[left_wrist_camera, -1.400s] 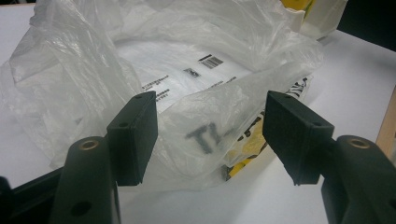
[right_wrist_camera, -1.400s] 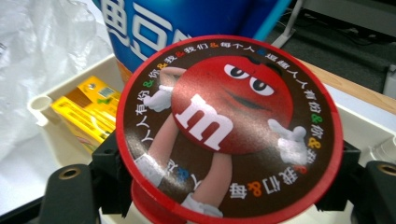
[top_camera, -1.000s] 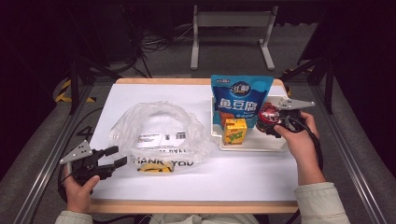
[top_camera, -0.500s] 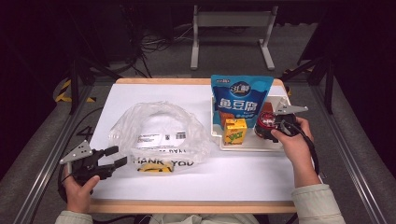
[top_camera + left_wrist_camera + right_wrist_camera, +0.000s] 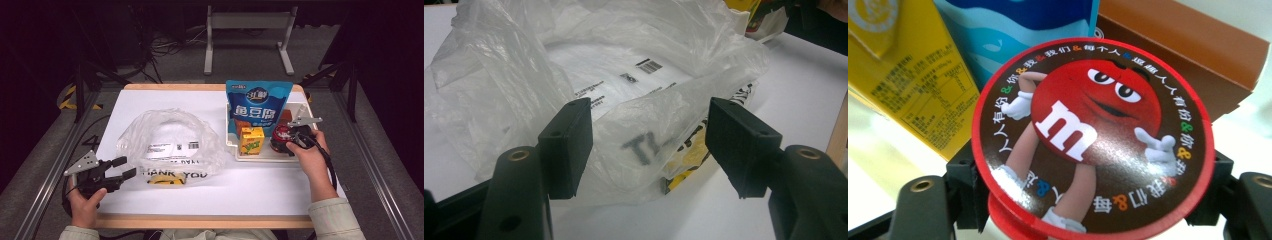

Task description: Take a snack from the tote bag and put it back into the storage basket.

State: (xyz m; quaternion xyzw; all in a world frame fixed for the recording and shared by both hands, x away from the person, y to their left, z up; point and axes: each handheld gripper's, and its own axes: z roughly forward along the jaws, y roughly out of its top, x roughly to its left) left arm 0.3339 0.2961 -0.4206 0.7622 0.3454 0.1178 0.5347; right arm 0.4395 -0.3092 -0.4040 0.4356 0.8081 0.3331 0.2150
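1. The table [image 5: 165, 100] is white and carries two groups of things: a clear plastic bag [image 5: 167, 142] on the left half and a white tray [image 5: 295, 157] on the right half.
2. The bag lies open and crumpled, with black letters and a yellow mark along its near edge. In the left gripper view its rim rises between the jaws, but the pads do not press on it.
3. The tray holds a tall blue snack pouch [image 5: 259, 107], a yellow drink carton [image 5: 251, 140], a brown box [image 5: 1188, 55] behind, and a round red candy tub [image 5: 281, 137] at its right end.
4. The right gripper [image 5: 292, 140] is down at the candy tub. In the right gripper view the tub lid [image 5: 1093, 140] sits between the two jaws, which stand at its two sides. I judge that they pinch the tub, though the contact itself is hidden under the lid.
5. The left gripper [image 5: 125, 167] rests near the front left corner of the bag, its jaws spread.
6. I think the step in hand is taking the tub out of the tray. The next move calls for a firm hold, a straight lift past the carton, and a carry leftwards to the mouth of the bag, which the left gripper probably must hold up.
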